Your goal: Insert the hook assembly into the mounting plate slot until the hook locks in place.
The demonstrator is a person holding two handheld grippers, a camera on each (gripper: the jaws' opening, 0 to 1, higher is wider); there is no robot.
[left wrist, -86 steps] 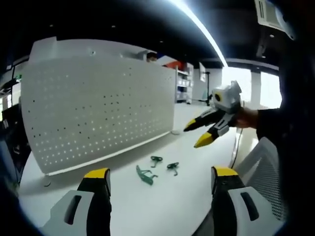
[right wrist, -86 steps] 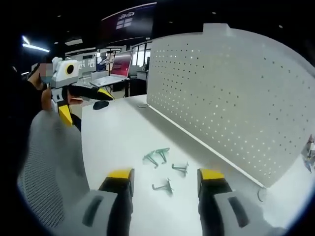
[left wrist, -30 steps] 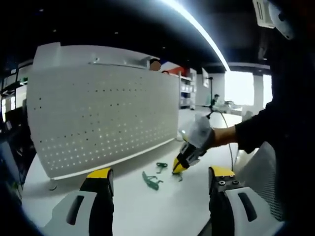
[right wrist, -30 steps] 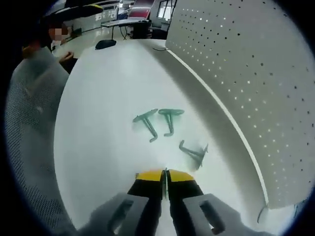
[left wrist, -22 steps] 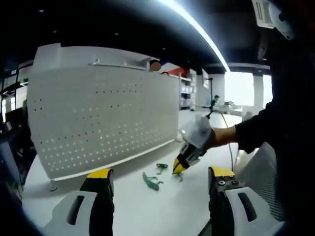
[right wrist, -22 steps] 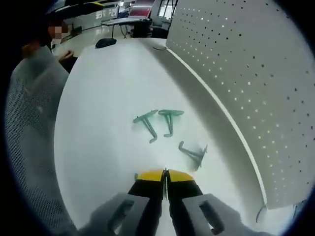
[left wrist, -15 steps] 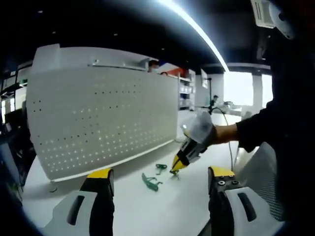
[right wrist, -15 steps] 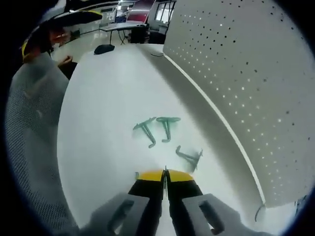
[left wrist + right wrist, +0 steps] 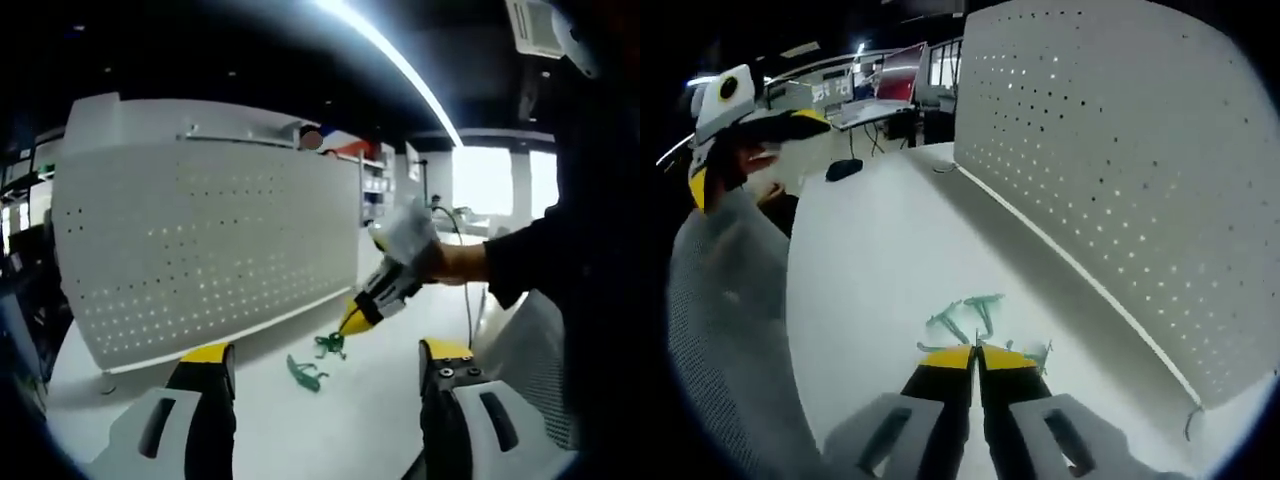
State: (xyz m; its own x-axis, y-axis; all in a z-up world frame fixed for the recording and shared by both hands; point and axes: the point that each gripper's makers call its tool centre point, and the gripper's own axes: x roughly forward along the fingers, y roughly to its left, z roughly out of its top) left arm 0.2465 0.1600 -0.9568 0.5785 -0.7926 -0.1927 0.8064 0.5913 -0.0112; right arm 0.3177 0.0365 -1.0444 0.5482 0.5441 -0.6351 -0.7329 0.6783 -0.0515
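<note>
A white pegboard mounting plate (image 9: pixel 200 240) (image 9: pixel 1120 160) stands upright along the far side of the white table (image 9: pixel 870 250). Green hooks lie loose on the table, one pair (image 9: pixel 970 315) just ahead of my right gripper and one (image 9: pixel 305 372) before my left. My right gripper (image 9: pixel 977 352) (image 9: pixel 350 320) is lifted off the table and shut on a green hook, of which a small end (image 9: pixel 928 347) pokes out beside the tips. My left gripper (image 9: pixel 325 352) (image 9: pixel 758 150) is held back from the board, open with nothing between its fingers.
A grey mesh chair back (image 9: pixel 720 350) (image 9: pixel 545 340) sits at the near table edge. A black mouse (image 9: pixel 845 168) lies at the table's far end, with a laptop (image 9: pixel 890 90) on a desk behind. A person's dark sleeve (image 9: pixel 540 260) reaches in.
My right gripper, shut throughout, has risen from the table surface with its hook and moved toward the pegboard. The left gripper has hardly moved and stays open.
</note>
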